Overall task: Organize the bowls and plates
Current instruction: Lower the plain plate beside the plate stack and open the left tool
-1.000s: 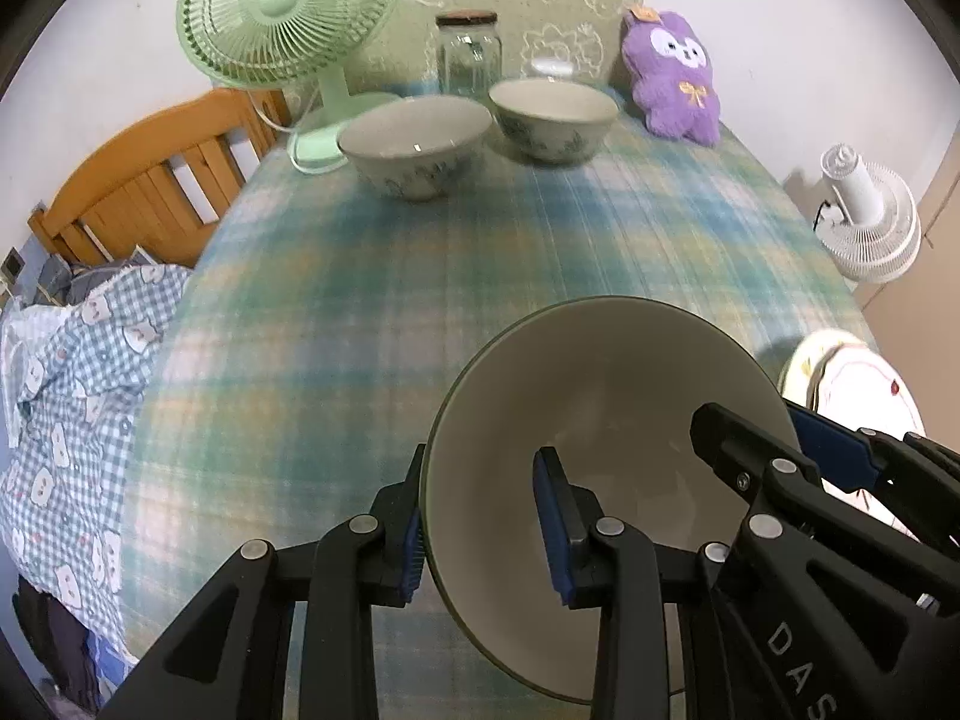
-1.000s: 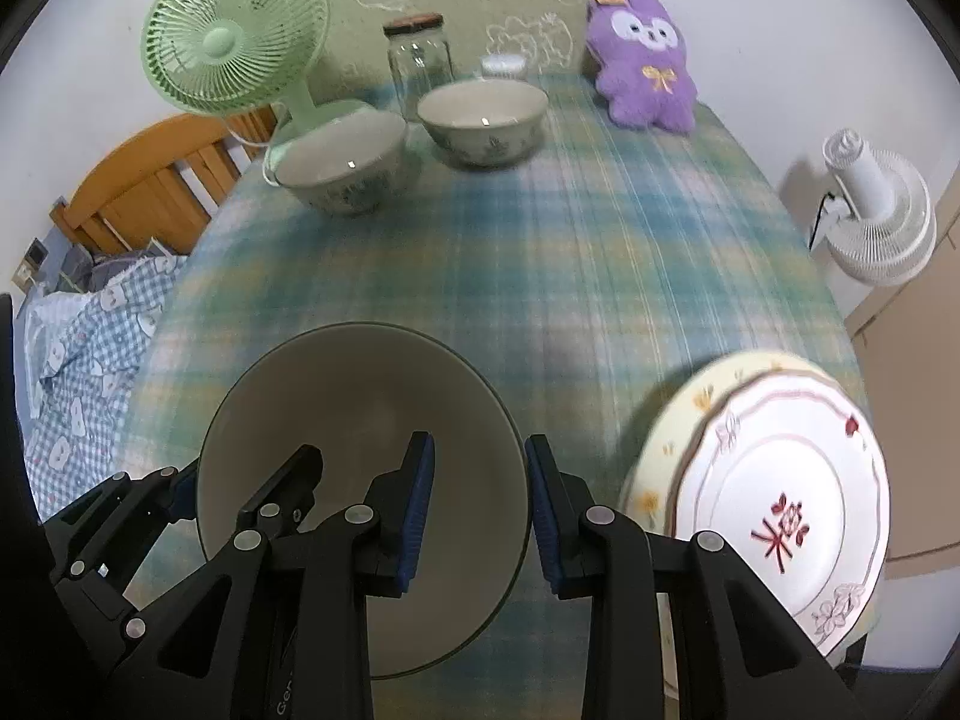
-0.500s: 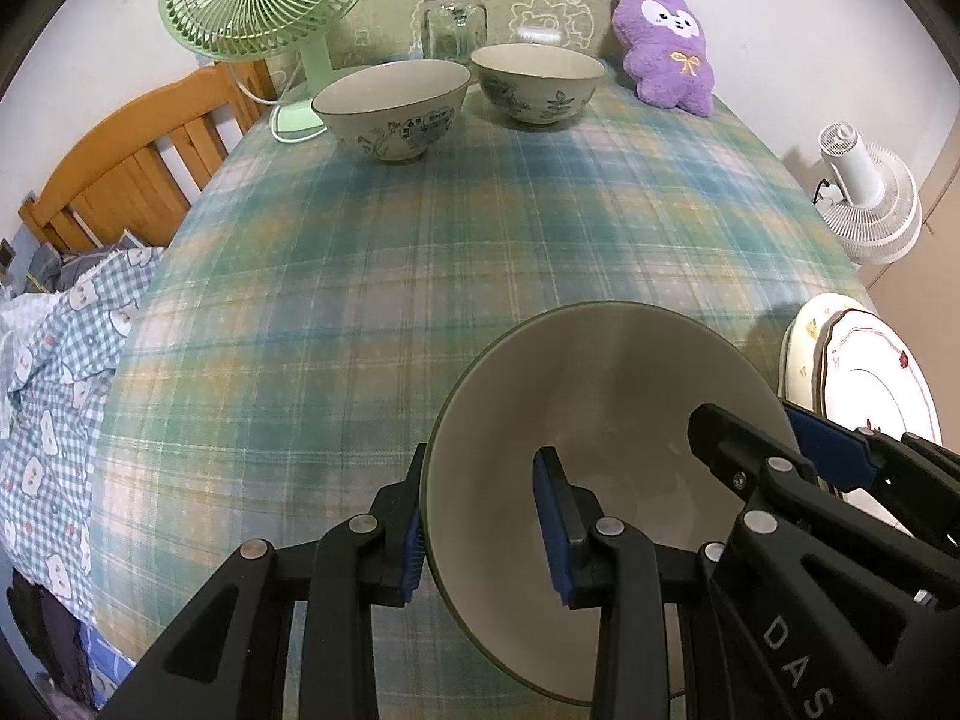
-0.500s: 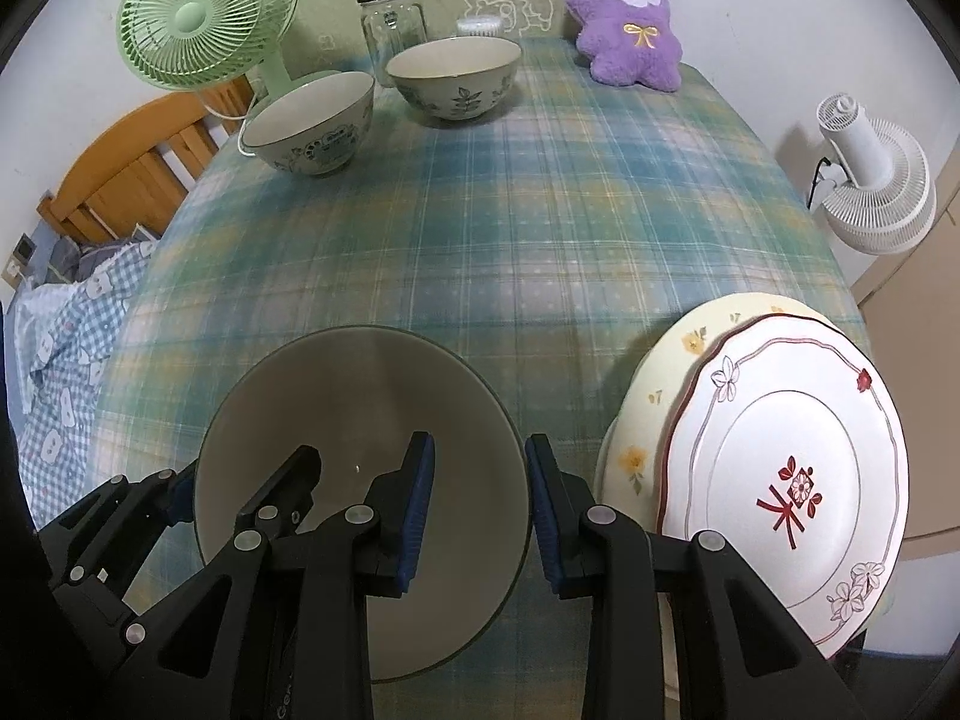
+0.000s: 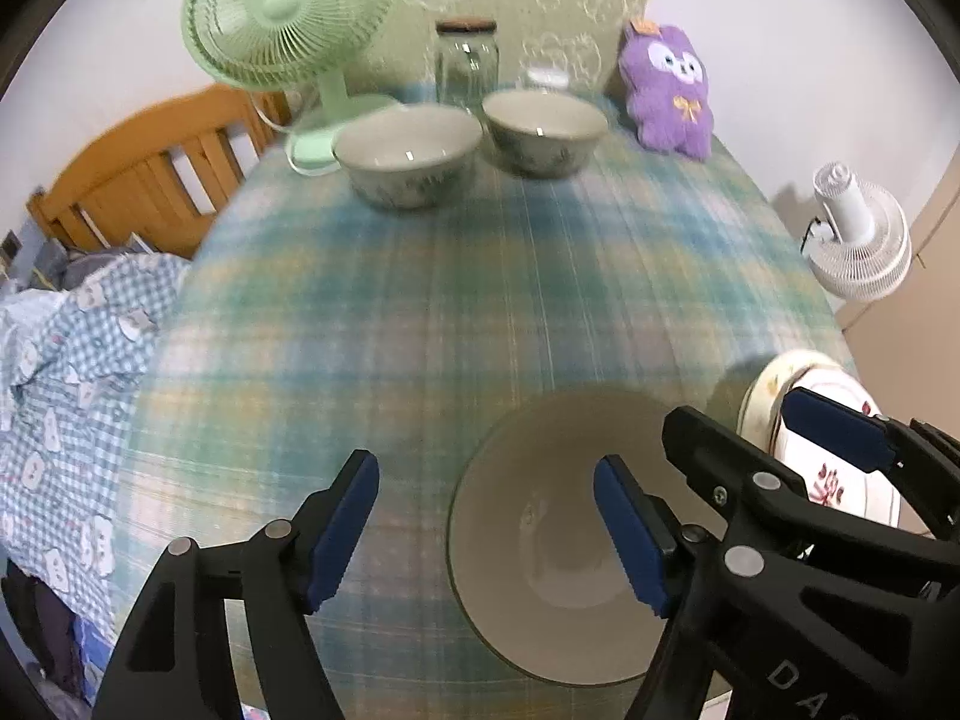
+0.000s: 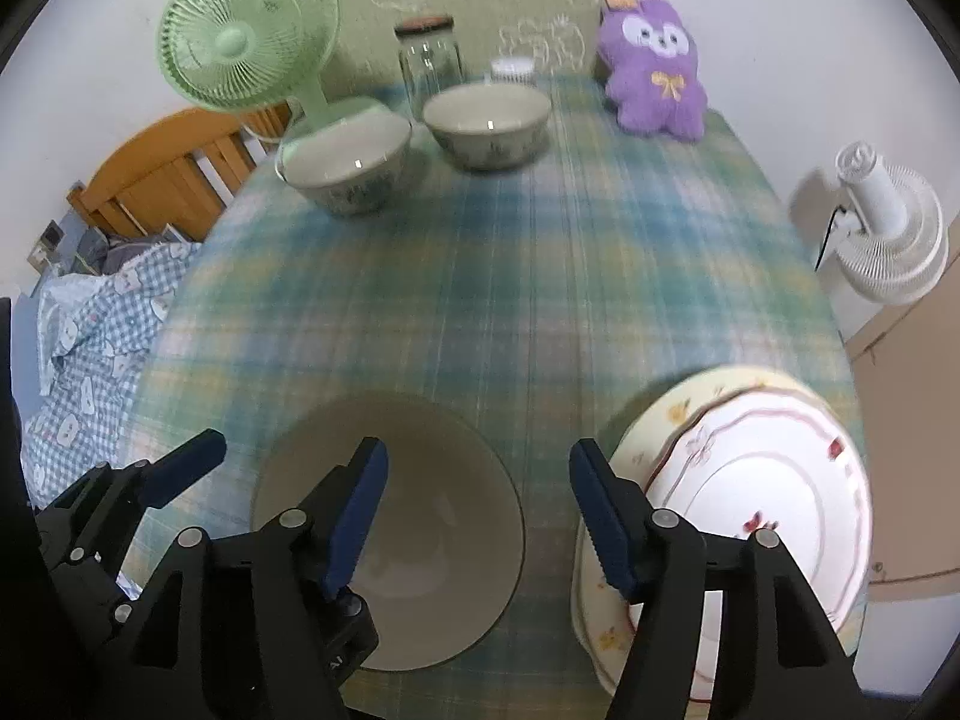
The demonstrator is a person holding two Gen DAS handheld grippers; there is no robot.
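A grey bowl (image 5: 558, 546) sits on the near part of the plaid table (image 5: 456, 312), between the two tools. The left gripper (image 5: 486, 531) stands open, its blue pads either side of the bowl's left rim without pressing it; the right gripper (image 6: 477, 519) is open too, straddling the bowl's right rim. Just right of the bowl lie two stacked plates (image 6: 750, 516), a white one on a yellow one, at the table's near right edge. Far across the table stand two patterned bowls (image 5: 408, 162), side by side and close together, with a green fan (image 5: 282, 18), a glass jar (image 5: 467, 63) and a purple plush (image 5: 666, 90) behind them. A white fan (image 5: 858, 240) stands off the table to the right, a wooden headboard (image 5: 150, 168) to the left. Half a second ago both grippers pinched the bowl's rim; their jaws have just been opening, with the rim between them but free.
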